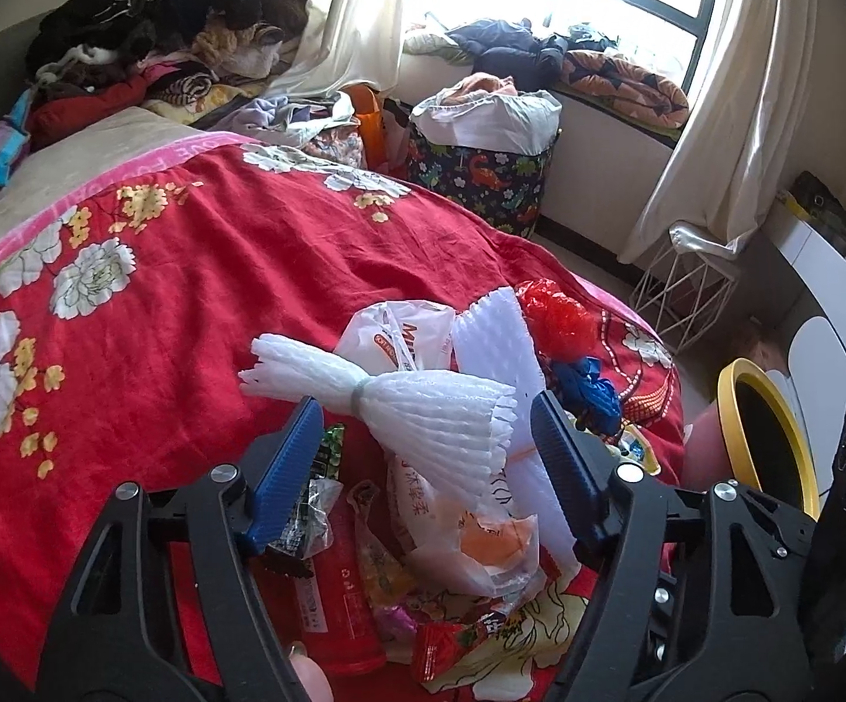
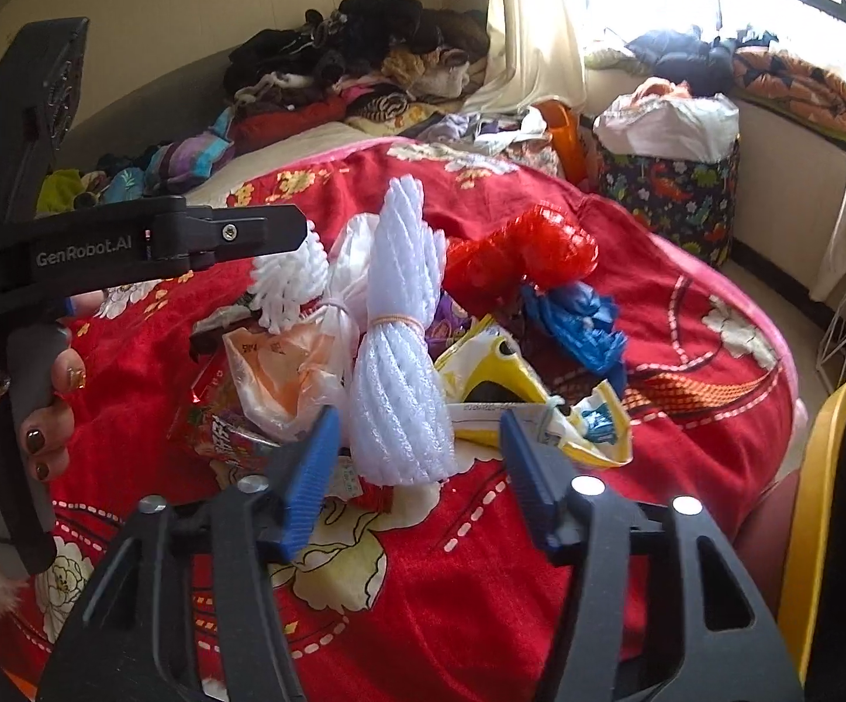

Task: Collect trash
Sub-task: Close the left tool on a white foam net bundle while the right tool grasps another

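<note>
A pile of trash lies on the red flowered bedspread (image 1: 200, 292). In the left wrist view a white foam net bundle (image 1: 423, 409), tied at its middle, lies across between the blue pads of my left gripper (image 1: 425, 403); the pads stand a little off it. Under it are plastic bags (image 1: 469, 532) and snack wrappers (image 1: 323, 468). In the right wrist view a second white foam net bundle (image 2: 399, 362) stands between the pads of my right gripper (image 2: 417, 418), with gaps on both sides. Behind are a red net (image 2: 516, 257), a blue bag (image 2: 580, 316) and a yellow wrapper (image 2: 510, 386).
A yellow-rimmed bin (image 1: 767, 439) stands on the floor right of the bed. A hand (image 2: 42, 403) holds the left gripper's handle at the left of the right wrist view. Clothes (image 1: 148, 41) are heaped at the bed's head; a patterned hamper (image 1: 481, 175) and wire stool (image 1: 686, 292) stand by the window.
</note>
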Tool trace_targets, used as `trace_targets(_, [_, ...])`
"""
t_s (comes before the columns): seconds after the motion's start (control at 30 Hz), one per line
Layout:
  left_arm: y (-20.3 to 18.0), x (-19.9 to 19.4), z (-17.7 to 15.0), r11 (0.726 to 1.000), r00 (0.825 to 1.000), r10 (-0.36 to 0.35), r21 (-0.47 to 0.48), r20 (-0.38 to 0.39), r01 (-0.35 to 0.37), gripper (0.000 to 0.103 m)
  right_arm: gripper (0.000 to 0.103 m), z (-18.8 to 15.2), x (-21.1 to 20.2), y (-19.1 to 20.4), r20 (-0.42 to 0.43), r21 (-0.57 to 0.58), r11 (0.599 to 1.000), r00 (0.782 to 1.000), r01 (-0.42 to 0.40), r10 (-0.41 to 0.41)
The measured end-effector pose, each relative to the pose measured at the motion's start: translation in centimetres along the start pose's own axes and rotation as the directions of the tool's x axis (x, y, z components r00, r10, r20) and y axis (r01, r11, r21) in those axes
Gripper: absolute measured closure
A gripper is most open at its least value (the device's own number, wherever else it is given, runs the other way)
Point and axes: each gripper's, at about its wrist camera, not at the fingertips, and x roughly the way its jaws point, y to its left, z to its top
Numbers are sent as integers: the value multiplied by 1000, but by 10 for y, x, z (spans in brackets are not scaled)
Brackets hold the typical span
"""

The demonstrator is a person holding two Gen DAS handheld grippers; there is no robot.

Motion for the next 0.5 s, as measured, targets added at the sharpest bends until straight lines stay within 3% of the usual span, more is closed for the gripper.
trace_targets(0.03, [-1, 2, -1, 1000, 1000, 1, 3, -7, -1, 44, 73, 0, 3, -1, -11, 12, 1000, 1000, -19, 19])
trace_targets(0.13, [-3, 6, 0, 1000, 1000, 7, 4, -23, -7, 56, 85, -2, 5, -1, -18, 15, 998, 998, -65, 65])
trace_targets(0.3, [-6, 10, -3, 1000, 998, 14, 12, -55, -14, 88, 88, -6, -8, 3, 17, 9, 997, 997, -80, 80])
trace_targets(0.5, [-11, -2, -1, 999, 1000, 4, 34, -24, -3, 99, 89, -4, -28, 4, 78, 7, 996, 993, -94, 93])
